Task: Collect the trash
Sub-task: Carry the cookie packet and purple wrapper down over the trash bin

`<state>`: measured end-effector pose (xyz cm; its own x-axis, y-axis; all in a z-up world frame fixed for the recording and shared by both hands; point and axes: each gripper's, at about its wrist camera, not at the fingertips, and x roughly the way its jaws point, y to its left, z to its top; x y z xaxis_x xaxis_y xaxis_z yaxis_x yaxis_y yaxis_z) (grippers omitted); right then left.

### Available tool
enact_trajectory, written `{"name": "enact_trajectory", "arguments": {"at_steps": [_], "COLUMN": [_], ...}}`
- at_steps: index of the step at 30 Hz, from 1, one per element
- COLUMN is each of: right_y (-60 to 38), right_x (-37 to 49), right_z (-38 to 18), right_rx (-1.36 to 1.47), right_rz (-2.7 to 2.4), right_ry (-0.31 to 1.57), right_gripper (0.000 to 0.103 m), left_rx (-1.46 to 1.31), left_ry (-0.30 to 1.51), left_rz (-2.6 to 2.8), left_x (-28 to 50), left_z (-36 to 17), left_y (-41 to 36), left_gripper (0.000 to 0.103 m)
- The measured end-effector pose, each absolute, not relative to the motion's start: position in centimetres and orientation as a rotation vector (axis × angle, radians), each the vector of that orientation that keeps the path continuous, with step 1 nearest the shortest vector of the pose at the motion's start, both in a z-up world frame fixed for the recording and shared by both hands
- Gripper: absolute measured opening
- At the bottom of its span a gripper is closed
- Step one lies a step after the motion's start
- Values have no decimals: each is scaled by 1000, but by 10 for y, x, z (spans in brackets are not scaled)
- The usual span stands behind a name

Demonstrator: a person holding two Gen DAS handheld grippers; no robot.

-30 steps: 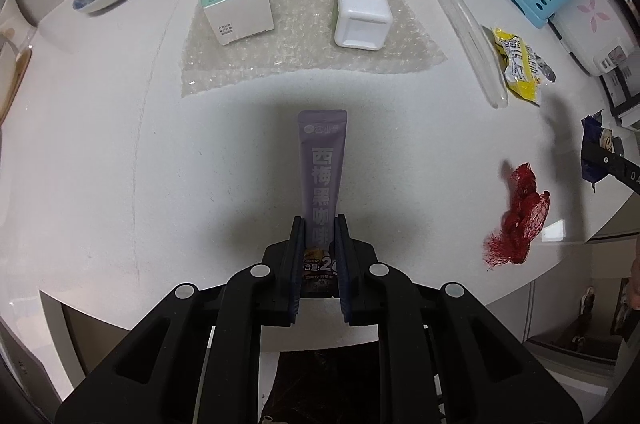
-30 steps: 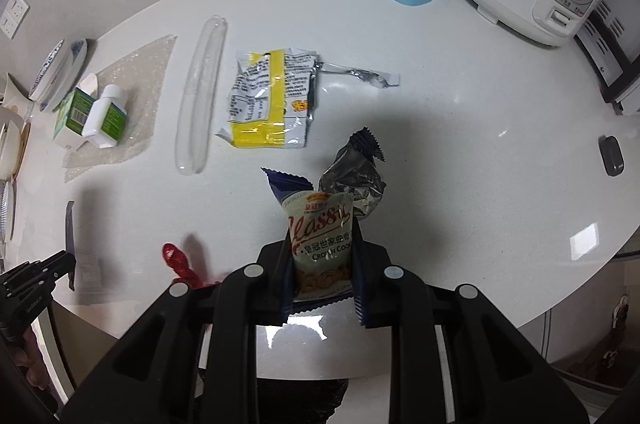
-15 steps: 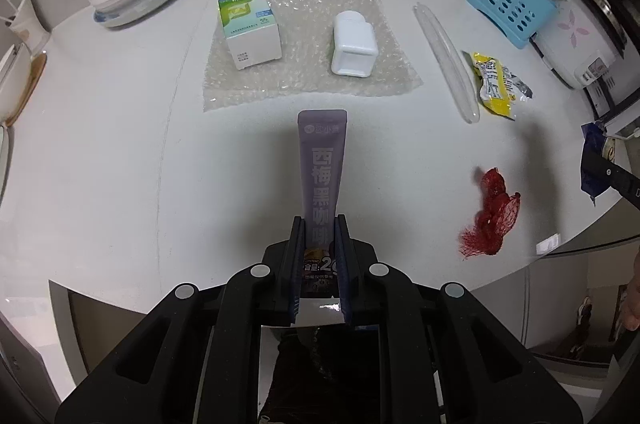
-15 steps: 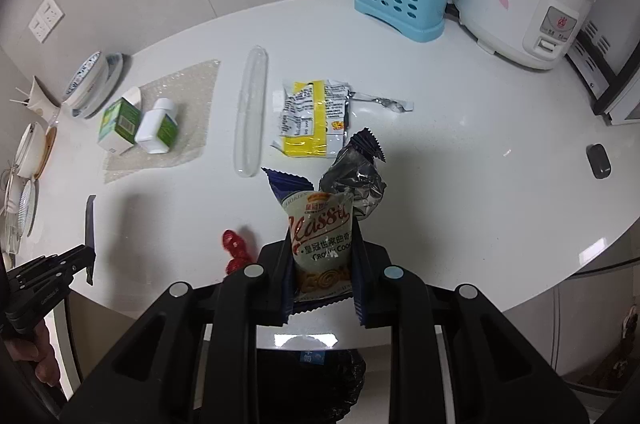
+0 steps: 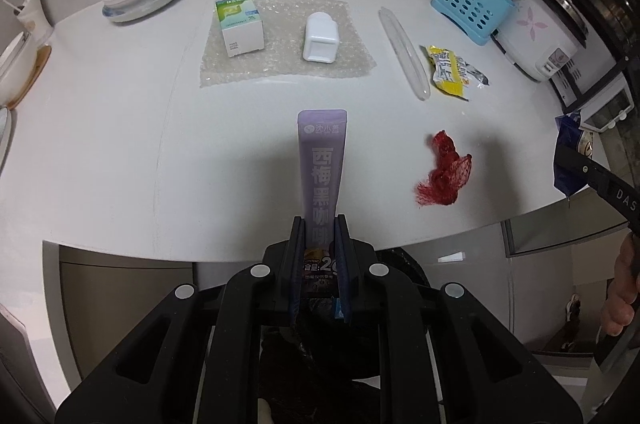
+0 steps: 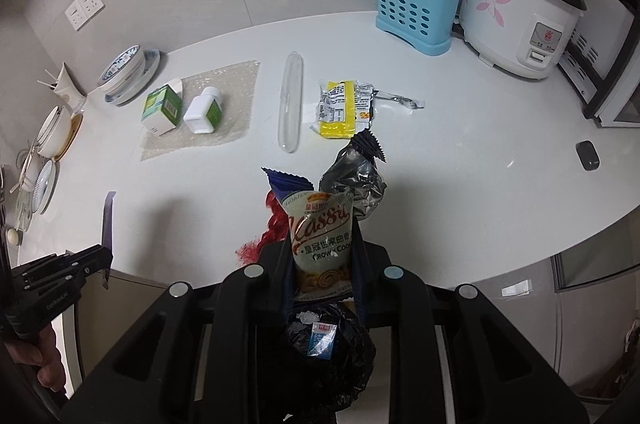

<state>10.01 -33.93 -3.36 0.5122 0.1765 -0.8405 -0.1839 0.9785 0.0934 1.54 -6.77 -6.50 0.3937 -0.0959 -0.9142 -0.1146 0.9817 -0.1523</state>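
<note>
The left gripper (image 5: 320, 224) clamps the lower end of a flat purple sachet (image 5: 322, 160) printed with pale Chinese characters, held upright over the near edge of the white table (image 5: 120, 152). The right gripper (image 6: 323, 252) pinches a crumpled cookie wrapper (image 6: 322, 236), cream-fronted with silver foil showing, above a black trash bag (image 6: 340, 344). A red mesh net (image 5: 442, 172) lies on the table at right.
</note>
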Motion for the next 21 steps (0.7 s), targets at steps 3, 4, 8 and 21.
{"name": "enact_trajectory", "arguments": {"at_steps": [3,4,8,21], "right_y": [-339,-339,-338,-338], "right_x": [86,83,66,32], "right_z": [-36,-38,-45,-81], "right_rx": [-1,3,1,-26], "right_rz": [218,220,226,238], "right_ry": [1010,1013,1026,1088], "right_gripper": [21,21,21,21], "left_rx": [-201,-205,-195,-209], "left_ry": [1180,1182,1190,1226], "left_rz": [-11,-19,-29,-26], "left_x": [4,0,-13,-46], "left_z": [-72,-74,-81,-104], "left_y": [-77,-80,-88,-99], "left_gripper": [14,14,14,14]}}
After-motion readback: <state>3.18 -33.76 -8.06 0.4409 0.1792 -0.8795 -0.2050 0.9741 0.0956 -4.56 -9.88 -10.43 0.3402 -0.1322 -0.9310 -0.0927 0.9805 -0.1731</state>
